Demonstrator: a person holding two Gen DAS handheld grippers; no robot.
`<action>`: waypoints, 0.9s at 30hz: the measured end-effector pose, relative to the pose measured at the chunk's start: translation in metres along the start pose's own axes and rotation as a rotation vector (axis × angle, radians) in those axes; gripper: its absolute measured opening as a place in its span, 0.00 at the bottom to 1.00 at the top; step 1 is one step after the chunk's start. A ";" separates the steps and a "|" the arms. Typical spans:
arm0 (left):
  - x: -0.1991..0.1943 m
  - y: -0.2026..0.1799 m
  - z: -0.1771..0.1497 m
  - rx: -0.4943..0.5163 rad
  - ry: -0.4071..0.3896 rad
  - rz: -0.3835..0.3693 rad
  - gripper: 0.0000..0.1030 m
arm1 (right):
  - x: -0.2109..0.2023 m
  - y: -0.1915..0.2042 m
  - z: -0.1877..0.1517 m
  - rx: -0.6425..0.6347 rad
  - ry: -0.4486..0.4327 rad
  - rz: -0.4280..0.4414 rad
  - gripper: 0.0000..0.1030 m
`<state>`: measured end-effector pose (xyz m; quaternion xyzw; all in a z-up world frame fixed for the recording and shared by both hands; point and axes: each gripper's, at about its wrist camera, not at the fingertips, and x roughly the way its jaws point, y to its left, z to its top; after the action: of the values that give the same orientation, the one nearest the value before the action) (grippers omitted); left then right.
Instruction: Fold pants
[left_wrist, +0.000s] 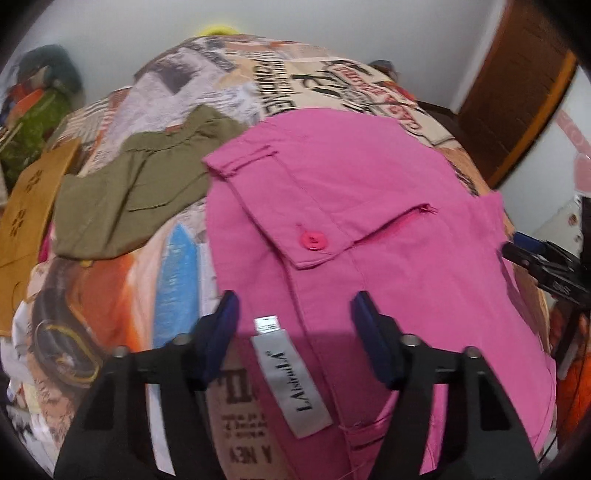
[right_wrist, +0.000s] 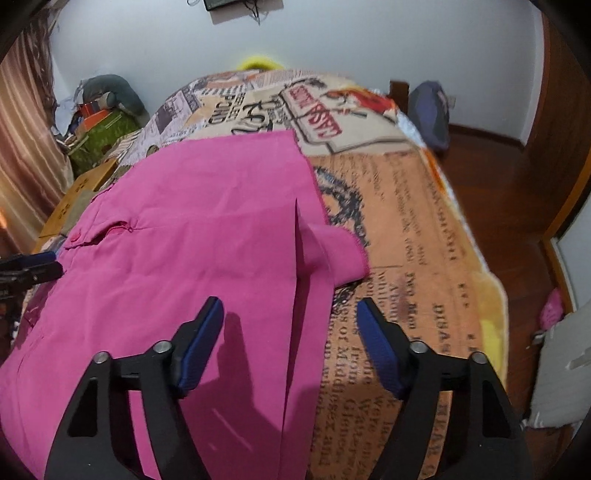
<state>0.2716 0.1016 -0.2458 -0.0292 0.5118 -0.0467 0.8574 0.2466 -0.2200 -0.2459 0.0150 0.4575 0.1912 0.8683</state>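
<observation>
I see both claws spread wide, empty, above the pants (left_wrist: 369, 206): left claw (left_wrist: 293, 317); right claw (right_wrist: 290, 321).

pants (left_wrist: 369, 192) pink, button (left_wrist: 313, 240) darker pink; bedspread (right_wrist: 406, 206) orange/beige newsprint print (black lettering); olive garment (left_wrist: 129, 199).

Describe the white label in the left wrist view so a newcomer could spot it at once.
Start from the printed bedspread, then the pink pants spread on it. At their near edge, between the open left gripper fingers, lies the white label. It is the only white strip with black lettering on the pink cloth; the olive garment lies apart, further left.
</observation>
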 end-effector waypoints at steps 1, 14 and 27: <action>0.000 0.000 -0.001 0.012 0.002 -0.012 0.47 | 0.004 0.000 0.001 -0.002 0.013 0.011 0.52; 0.004 -0.002 0.003 0.003 0.023 -0.100 0.13 | 0.022 0.007 0.007 -0.028 0.055 0.081 0.17; 0.001 -0.011 0.005 0.144 0.001 0.032 0.02 | 0.019 0.015 -0.001 -0.113 0.088 -0.021 0.02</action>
<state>0.2756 0.0911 -0.2432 0.0409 0.5077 -0.0698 0.8577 0.2503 -0.1999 -0.2585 -0.0472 0.4839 0.2081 0.8487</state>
